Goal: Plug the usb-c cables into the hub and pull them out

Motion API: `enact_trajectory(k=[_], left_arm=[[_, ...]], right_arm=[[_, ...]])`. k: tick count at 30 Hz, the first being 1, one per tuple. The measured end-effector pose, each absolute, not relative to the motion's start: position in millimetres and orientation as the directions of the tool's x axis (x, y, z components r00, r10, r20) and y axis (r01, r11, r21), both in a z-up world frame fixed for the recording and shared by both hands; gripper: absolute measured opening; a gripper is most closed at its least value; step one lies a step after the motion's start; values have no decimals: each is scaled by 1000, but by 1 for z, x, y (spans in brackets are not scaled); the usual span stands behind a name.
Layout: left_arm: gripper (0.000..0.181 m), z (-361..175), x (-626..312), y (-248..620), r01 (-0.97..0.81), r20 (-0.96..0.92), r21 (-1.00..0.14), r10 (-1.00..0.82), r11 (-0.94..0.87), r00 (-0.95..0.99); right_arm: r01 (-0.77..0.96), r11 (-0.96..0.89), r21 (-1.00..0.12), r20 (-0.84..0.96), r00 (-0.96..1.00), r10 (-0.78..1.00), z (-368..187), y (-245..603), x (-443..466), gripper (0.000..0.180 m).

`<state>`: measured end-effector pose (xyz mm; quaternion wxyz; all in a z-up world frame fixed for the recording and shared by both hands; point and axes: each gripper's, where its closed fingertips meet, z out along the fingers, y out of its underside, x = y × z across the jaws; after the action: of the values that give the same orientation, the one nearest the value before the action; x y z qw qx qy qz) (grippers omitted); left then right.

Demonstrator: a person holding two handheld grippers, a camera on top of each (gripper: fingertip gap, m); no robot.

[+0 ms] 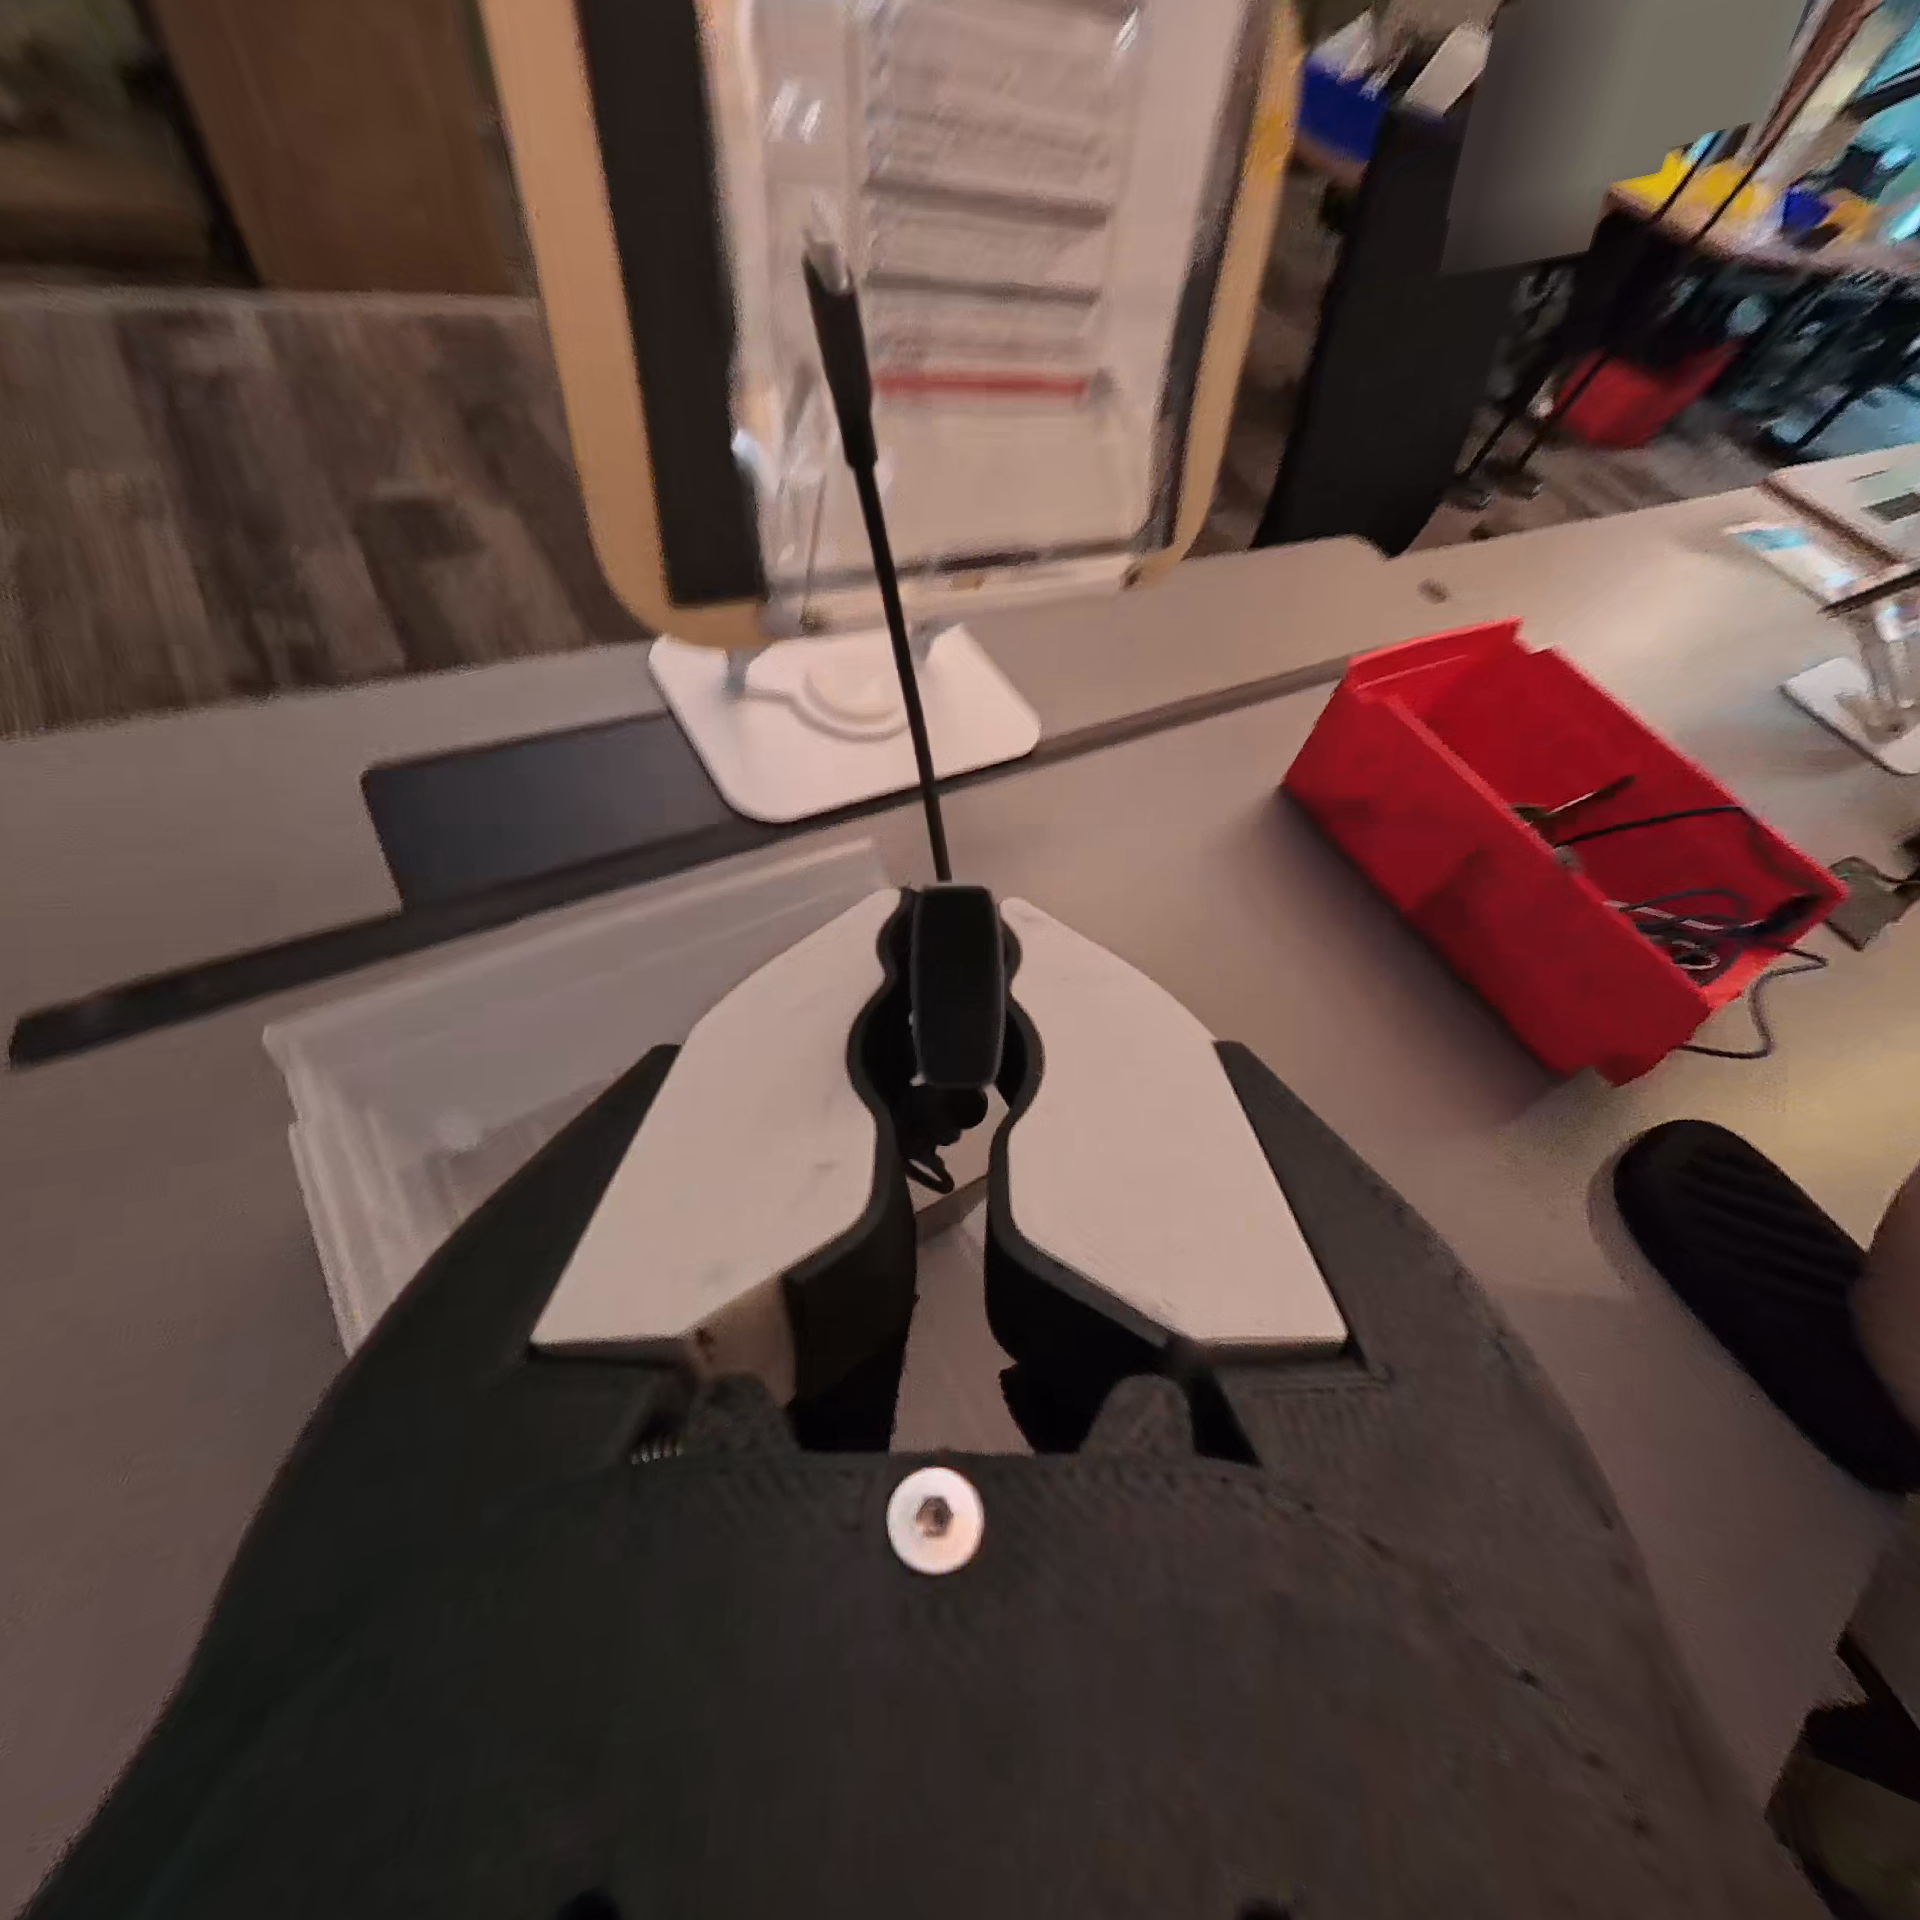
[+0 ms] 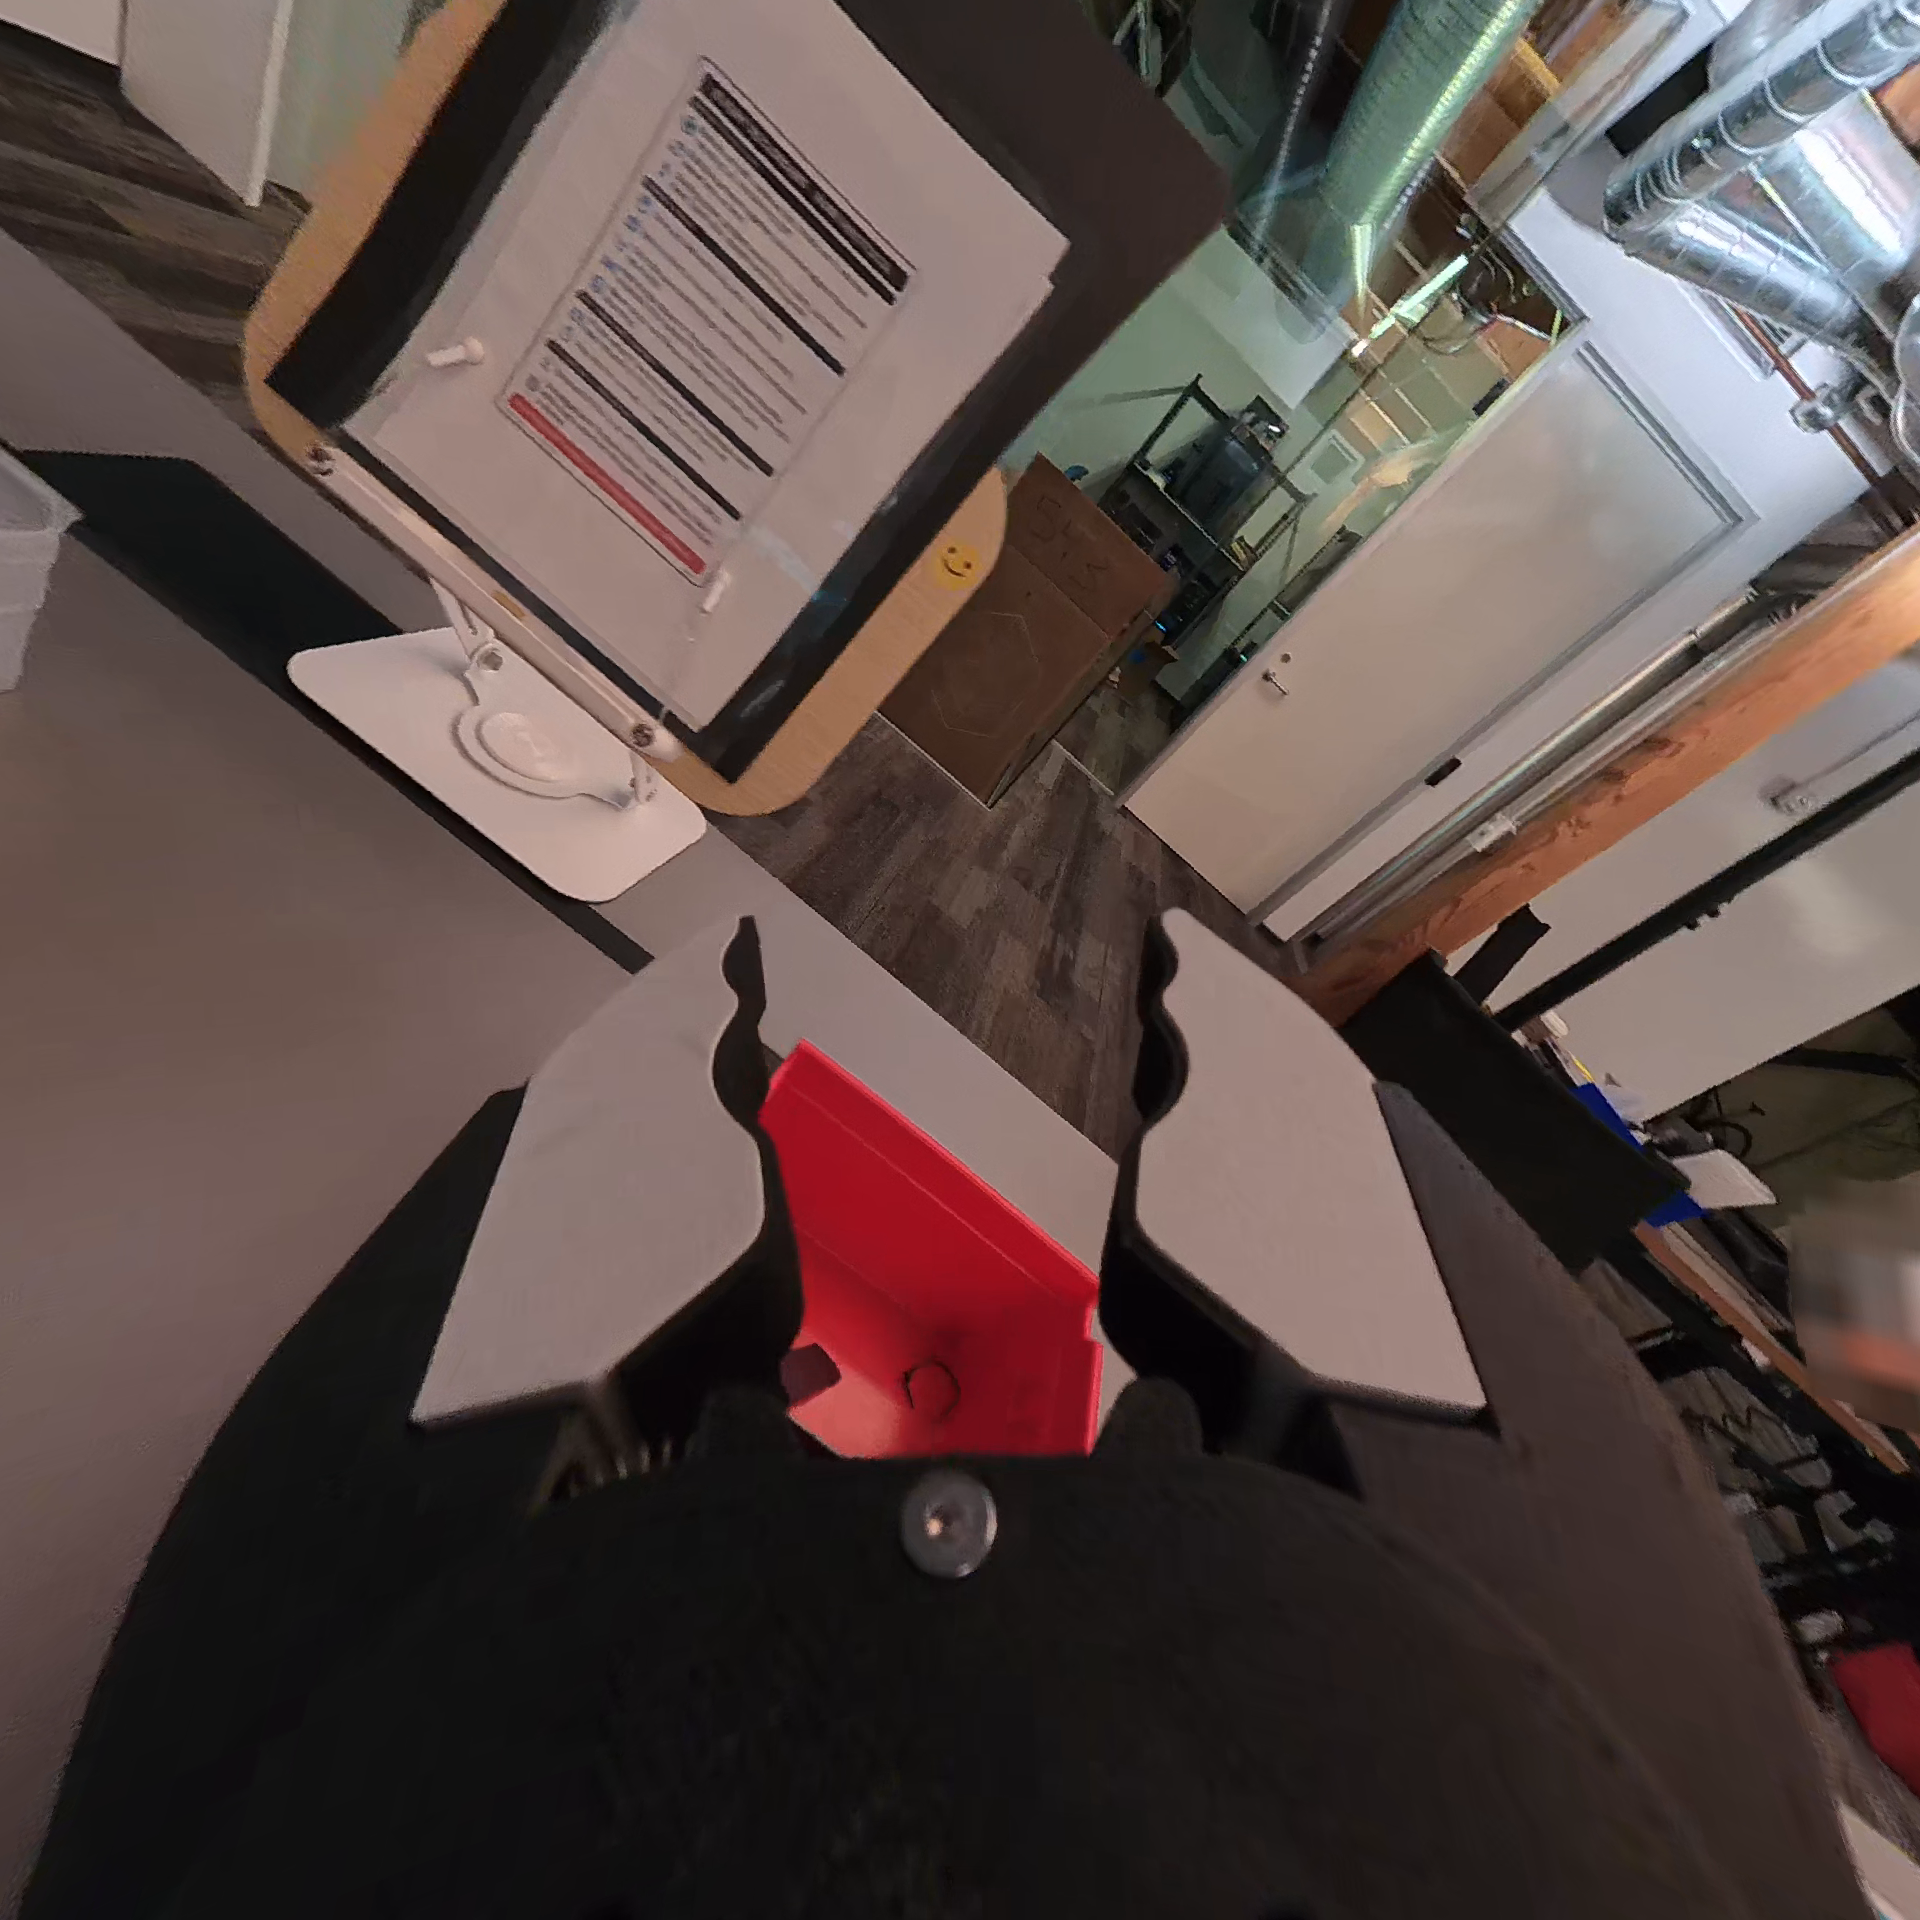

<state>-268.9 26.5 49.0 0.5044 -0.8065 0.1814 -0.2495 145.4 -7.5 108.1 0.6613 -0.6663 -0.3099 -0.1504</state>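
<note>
Left gripper (image 1: pixel 951 935) clamped on the black hub (image 1: pixel 954 987), its short cable (image 1: pixel 894 582) sticking up and away, connector end free in the air. Right gripper (image 2: pixel 951 935) spread wide, holding nothing, above the red bin (image 2: pixel 935 1278). Bin sits right on the grey worktop (image 1: pixel 1195 831), loose black cables (image 1: pixel 1662 904) inside.

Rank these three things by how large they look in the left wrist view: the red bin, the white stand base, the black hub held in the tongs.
1. Red bin, largest.
2. White stand base.
3. Black hub, smallest, though it is nearest to the camera, so its true size is surely smaller still.
</note>
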Motion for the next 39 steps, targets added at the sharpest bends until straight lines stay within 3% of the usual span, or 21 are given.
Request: enact_trajectory(k=[7,13,16,25,32,34,36,39], left_arm=[[11,133,-234,-42,83,167,-985,-729,-150,664],[10,134,-183,-59,145,273,-962,-854,-233,442],[10,115,-144,-54,129,363,-932,-876,-340,318],[10,81,-91,-42,102,440,-897,-858,-429,265],[11,73,-77,-46,83,466,-884,-859,-460,213],[13,74,-77,-50,45,424,-905,-884,-424,199],[27,81,-81,-51,18,326,-944,-922,-330,210],[44,84,-98,-46,-72,34,-996,-944,-60,327]], right_arm=[[692,172,-701,710,655,261,100,-5,85,64],[561,587,-584,794,547,267,119,-61,-23,54],[551,661,-509,846,459,269,98,-79,-69,48],[601,551,-579,807,518,283,52,-42,-95,47],[542,413,-732,679,535,503,36,-30,-86,26],[536,366,-761,635,498,591,34,-31,-80,24],[513,320,-797,575,479,663,36,-30,-68,23],[455,255,-853,459,423,781,40,-35,-48,23]])
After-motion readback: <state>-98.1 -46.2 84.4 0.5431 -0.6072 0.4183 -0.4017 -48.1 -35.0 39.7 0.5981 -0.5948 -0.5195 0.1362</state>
